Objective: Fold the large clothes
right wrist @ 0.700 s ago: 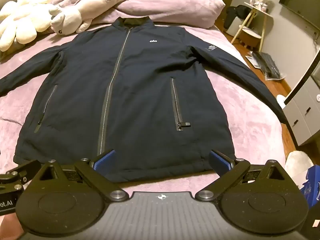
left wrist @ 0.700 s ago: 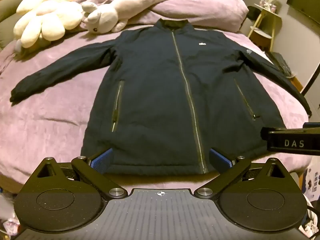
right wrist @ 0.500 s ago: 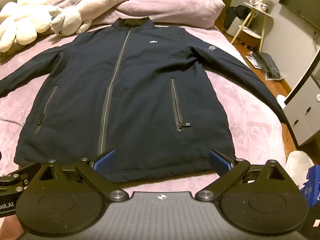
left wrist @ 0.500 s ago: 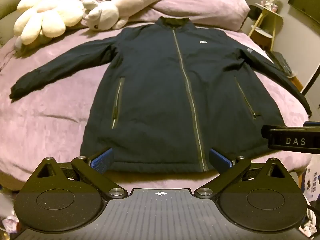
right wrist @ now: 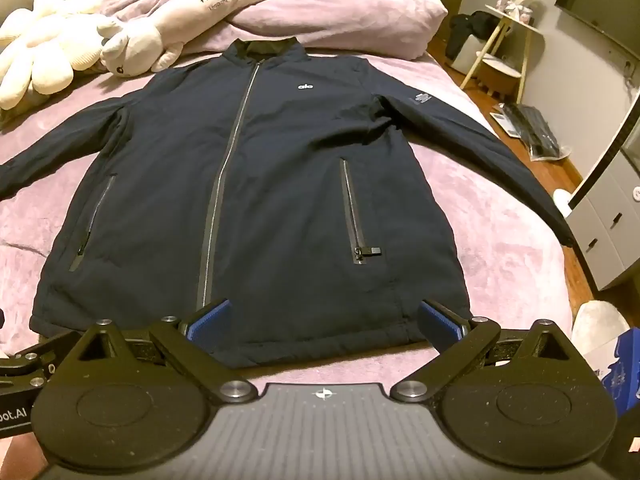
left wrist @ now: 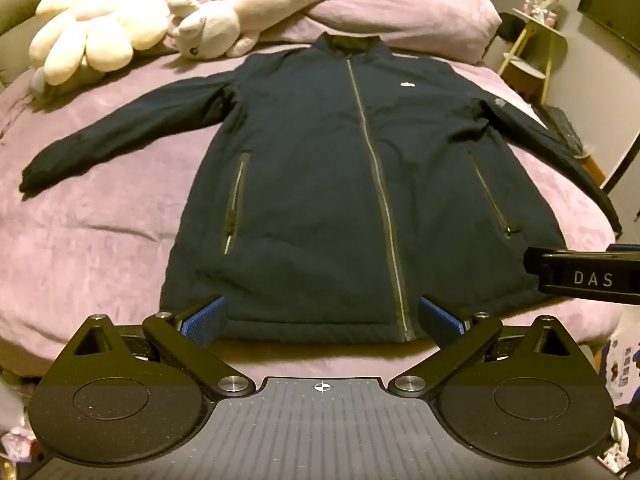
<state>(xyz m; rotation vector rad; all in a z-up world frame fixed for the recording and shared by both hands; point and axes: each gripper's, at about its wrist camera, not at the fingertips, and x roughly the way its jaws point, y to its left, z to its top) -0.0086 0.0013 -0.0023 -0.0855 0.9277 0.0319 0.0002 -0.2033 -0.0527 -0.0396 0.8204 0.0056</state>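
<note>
A wide bed (left wrist: 100, 240), covered in a plush mauve blanket with a soft, slightly crushed nap, fills both views. Spread flat on it, front side up, lies a dark navy jacket (left wrist: 360, 184) of smooth, lightly padded fabric; its long axis runs from the hem at the near edge of the bed to the stand-up collar (left wrist: 352, 44) at the far end, by the pillows. The pale centre zip (left wrist: 376, 168) is closed along that axis, and both sleeves stretch out sideways, the one on the right of the view reaching the bed's edge. A puffy mauve pillow (right wrist: 360, 12) lies just beyond the collar, with a long cream plush toy (left wrist: 256, 12) and a rounded, petal-shaped cream cushion (left wrist: 92, 36) beside it. The left gripper (left wrist: 320, 316) hovers just short of the hem, its blue ribbed pads spread wide and holding nothing. The right gripper (right wrist: 324, 318) sits likewise at the hem, fingers wide apart, empty
</note>
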